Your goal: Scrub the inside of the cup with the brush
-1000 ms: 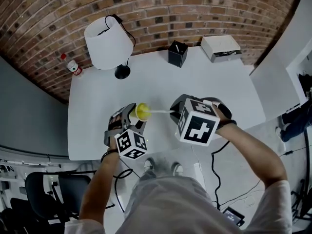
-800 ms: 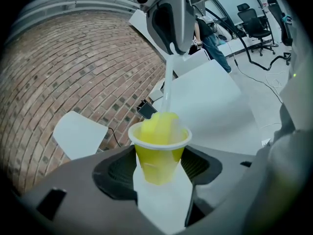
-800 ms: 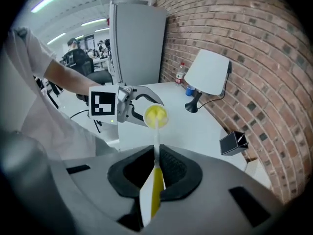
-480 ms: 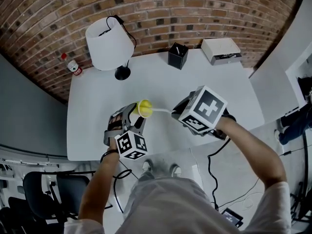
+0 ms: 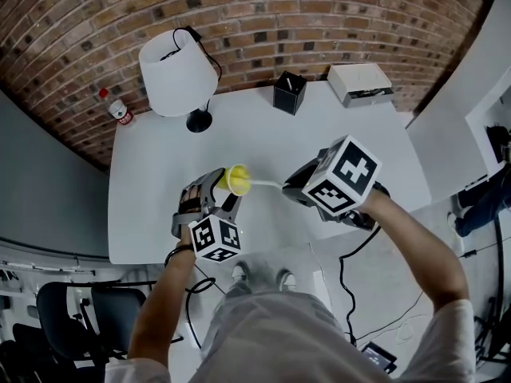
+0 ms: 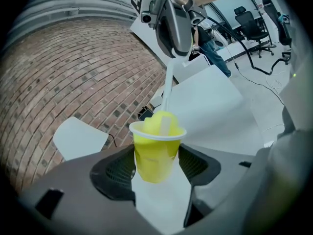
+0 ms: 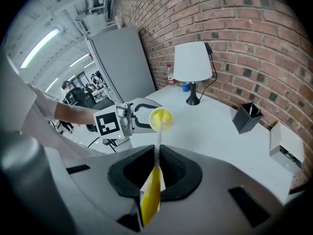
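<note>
Head view: right gripper (image 5: 294, 188) clamps the brush (image 5: 263, 183) by its handle, marker cube (image 5: 345, 175) rolled versus 1 s ago | brush head sits inside the yellow cup (image 5: 235, 179), held over the white table (image 5: 152, 182) | left gripper (image 5: 217, 191) grips the yellow cup, its jaws just now closing slightly.

Bright, even indoor light leaves only soft, faint shadows on the white table (image 5: 160, 174). Ceiling strip lights (image 7: 41, 45) glow in the right gripper view. Every view is fisheye: the brick wall (image 5: 263, 6) bows and the corners go black. The cup (image 6: 155, 151) is fairly sharp. The nearby brush (image 7: 151, 195) handle and the jaws are blurred.
</note>
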Demonstrator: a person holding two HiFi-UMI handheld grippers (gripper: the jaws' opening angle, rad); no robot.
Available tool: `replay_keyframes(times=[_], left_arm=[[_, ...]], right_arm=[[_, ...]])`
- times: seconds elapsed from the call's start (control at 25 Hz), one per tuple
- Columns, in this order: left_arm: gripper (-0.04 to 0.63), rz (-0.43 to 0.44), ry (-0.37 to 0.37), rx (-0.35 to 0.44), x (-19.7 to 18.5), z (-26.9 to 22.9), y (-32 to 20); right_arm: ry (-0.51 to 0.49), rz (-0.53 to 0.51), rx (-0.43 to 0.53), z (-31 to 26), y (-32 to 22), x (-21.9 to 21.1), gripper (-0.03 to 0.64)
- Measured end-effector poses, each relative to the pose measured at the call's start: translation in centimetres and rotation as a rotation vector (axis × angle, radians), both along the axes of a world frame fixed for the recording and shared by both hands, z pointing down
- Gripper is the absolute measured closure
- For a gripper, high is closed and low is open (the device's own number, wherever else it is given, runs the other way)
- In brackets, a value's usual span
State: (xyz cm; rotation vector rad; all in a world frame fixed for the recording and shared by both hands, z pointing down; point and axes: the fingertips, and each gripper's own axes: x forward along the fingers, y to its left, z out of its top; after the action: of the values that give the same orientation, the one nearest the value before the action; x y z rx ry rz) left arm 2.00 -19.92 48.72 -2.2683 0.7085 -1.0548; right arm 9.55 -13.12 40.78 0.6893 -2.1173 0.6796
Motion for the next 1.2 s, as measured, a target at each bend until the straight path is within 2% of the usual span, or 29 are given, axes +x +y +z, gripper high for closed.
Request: replay_keyframes(times=[0.4,0.72,0.88,1.2], left_arm=[[0.322,0.023,0.002,-0.002,-0.2,0.4,0.2],[0.328,0.001,0.028,0.059,-0.9,-0.9,-0.1],[0.33,-0.004,0.033,0.058,-1.1,-0.9,-0.2],[0.331,-0.01,0.069,0.071,-1.0,-1.8,-0.4]], right_arm=[[-0.169,0.022,-0.14,-0.8,1.0,-1.4,0.577],[-0.323,0.17,-0.245,-0.7,0.3,-0.8,0.58],[-0.294,0.194,-0.216,-0.5,-0.3,-0.4,0.584],[-0.122,0.1,-0.035,-2.4,-0.7,-0.3,0.588]])
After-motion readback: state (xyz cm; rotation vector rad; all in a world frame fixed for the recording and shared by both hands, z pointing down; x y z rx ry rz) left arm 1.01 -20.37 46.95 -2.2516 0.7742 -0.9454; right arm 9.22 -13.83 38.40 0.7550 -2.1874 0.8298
